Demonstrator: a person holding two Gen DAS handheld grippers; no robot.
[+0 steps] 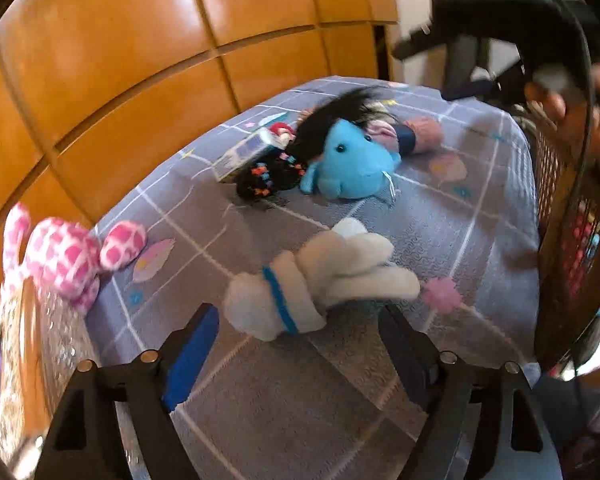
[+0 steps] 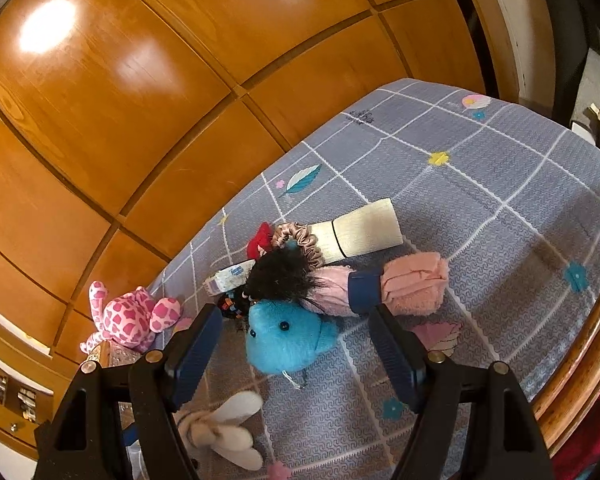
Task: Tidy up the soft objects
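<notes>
Both grippers stand wide open and empty. The left gripper (image 1: 296,344) hovers just short of a white plush (image 1: 320,276) on the quilted grid cloth (image 1: 480,200). The right gripper (image 2: 296,344) hovers over a fuzzy blue plush (image 2: 284,340); bare cloth lies open beyond toward the far edge.

Your left wrist camera angled down, close over the white plush glove with blue band (image 1: 320,276), your right wrist camera angled down, close over the bright blue plush animal (image 2: 286,338), both sharing the grey grid-patterned bedspread (image 1: 480,200) and wooden wall panels (image 2: 140,80) beyond.
</notes>
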